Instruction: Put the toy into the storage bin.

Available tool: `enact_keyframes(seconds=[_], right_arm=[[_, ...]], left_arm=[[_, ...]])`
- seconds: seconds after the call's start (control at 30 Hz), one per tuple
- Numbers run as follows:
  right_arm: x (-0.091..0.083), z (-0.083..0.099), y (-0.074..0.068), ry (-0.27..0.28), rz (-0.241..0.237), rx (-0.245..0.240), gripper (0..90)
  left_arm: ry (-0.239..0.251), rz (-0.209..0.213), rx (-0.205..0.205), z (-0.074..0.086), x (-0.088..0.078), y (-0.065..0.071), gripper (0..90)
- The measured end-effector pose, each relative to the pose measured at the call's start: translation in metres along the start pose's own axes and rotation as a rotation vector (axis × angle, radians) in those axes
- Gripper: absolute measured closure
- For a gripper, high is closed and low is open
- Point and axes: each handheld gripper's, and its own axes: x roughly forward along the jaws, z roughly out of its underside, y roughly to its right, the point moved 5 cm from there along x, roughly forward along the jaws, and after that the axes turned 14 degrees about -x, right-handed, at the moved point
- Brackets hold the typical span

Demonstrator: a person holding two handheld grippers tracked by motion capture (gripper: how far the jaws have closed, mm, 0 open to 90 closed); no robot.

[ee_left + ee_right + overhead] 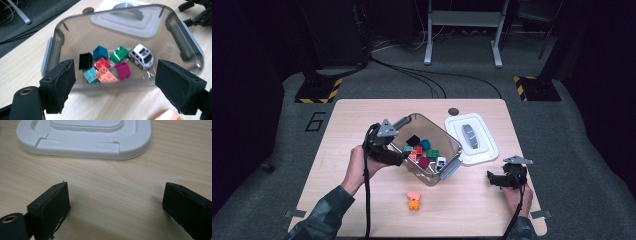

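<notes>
Nearest the person, on the bare wooden bench (362, 200), a small stack of two bricks (413, 200) lies by itself: a salmon-pink one on an orange one, well apart from both hands. Its pink corner also shows at the bottom edge of the left gripper view.

The right gripper (116, 207) rests low over the bench at the right, released, its two black jaws standing wide apart with only wood grain between them. The left gripper (113, 80) sits at the near left rim of the clear plastic bin (451, 141). Its jaws are spread wide and nothing is between the pads.

The bin stands at the middle of the bench and looks tipped toward the left gripper in the high view. Inside lie loose studded bricks close together: a black one (85, 60), a blue one (100, 53), a green one (119, 54), a red one (102, 63), a turquoise one (90, 74), a salmon one (106, 75) and a magenta one (122, 70). Beside the green brick sits a small white toy car (141, 56) with blue and red markings; any lettering on it is too small to read.

Just right of the bin lies its white lid (472, 138), flat on the bench, with a grey handle in the middle. A small dark round spot (453, 111) sits near the far edge of the bench.

On the grey floor to the left of the bench, a large "6" (315, 121) is marked. Farther off stand black bases with yellow-and-black hazard stripes (318, 91), cables and a grey metal frame (464, 20).
</notes>
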Motion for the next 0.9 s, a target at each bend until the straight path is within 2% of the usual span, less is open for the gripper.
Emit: enact_keyframes(seconds=[0.2,0.3,0.4,0.53,0.57,0.7,0.8,0.9], right_arm=[[0.0,0.0,0.0,0.0,0.0,0.0,6.6],[0.0,0.0,0.0,0.0,0.0,0.001,6.6],[0.0,0.0,0.0,0.0,0.001,0.001,6.6],[0.0,0.0,0.0,0.0,0.001,0.001,6.6],[0.0,0.0,0.0,0.0,0.001,0.001,6.6],[0.0,0.0,0.0,0.0,0.001,0.0,6.6],[0.0,0.0,0.0,0.0,0.001,0.001,6.6],[0.0,0.0,0.0,0.0,0.001,0.001,6.6]], left_arm=[[-0.024,0.0,-0.043,0.037,-0.003,-0.007,15.6],[-0.034,0.008,-0.069,0.054,0.001,-0.009,15.0],[-0.049,0.013,-0.076,0.068,0.008,-0.007,15.0],[-0.067,0.038,-0.081,0.082,0.019,0.0,15.7],[-0.065,0.049,-0.094,0.086,0.025,0.005,15.9],[-0.106,0.089,-0.079,0.097,0.041,0.019,16.0],[-0.13,0.103,-0.056,0.102,0.052,0.026,16.3],[-0.15,0.112,-0.054,0.106,0.062,0.032,16.5]])
